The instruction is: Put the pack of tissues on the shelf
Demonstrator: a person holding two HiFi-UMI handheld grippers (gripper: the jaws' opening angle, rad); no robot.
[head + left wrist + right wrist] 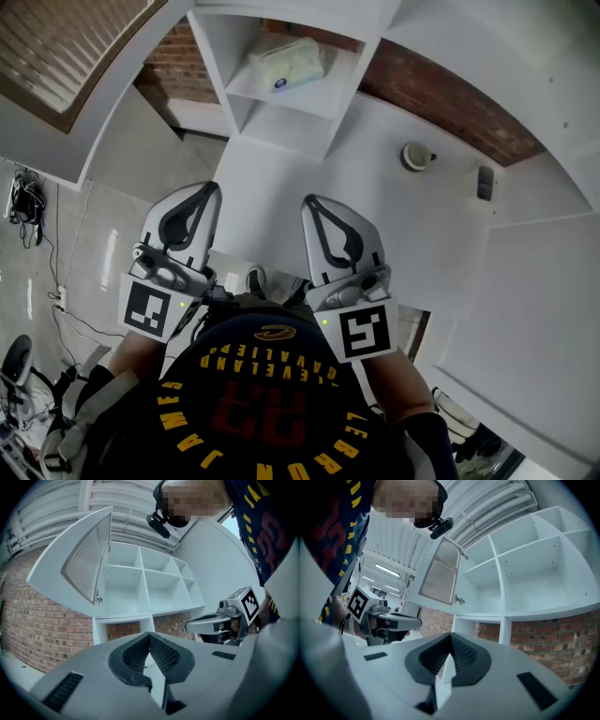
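Observation:
The pack of tissues point(286, 64), pale green in clear wrap, lies in a compartment of the white shelf unit point(330, 103) at the top of the head view. Below it, over the white counter, my left gripper point(208, 188) and right gripper point(312, 202) are held side by side, pointing toward the shelf. Both are shut with nothing between the pads. In the left gripper view the closed jaws point(149, 635) face empty white compartments point(140, 581), with the right gripper point(216, 620) beside them. The right gripper view shows its closed jaws point(451, 636) and the left gripper point(391, 620).
A small round cup point(415, 155) and a dark little object point(484, 182) sit on the white counter point(450, 234) to the right. An open slatted cabinet door point(86, 559) hangs at the upper left. Brick wall point(33, 620) backs the shelves. Cables point(28, 202) lie on the floor at left.

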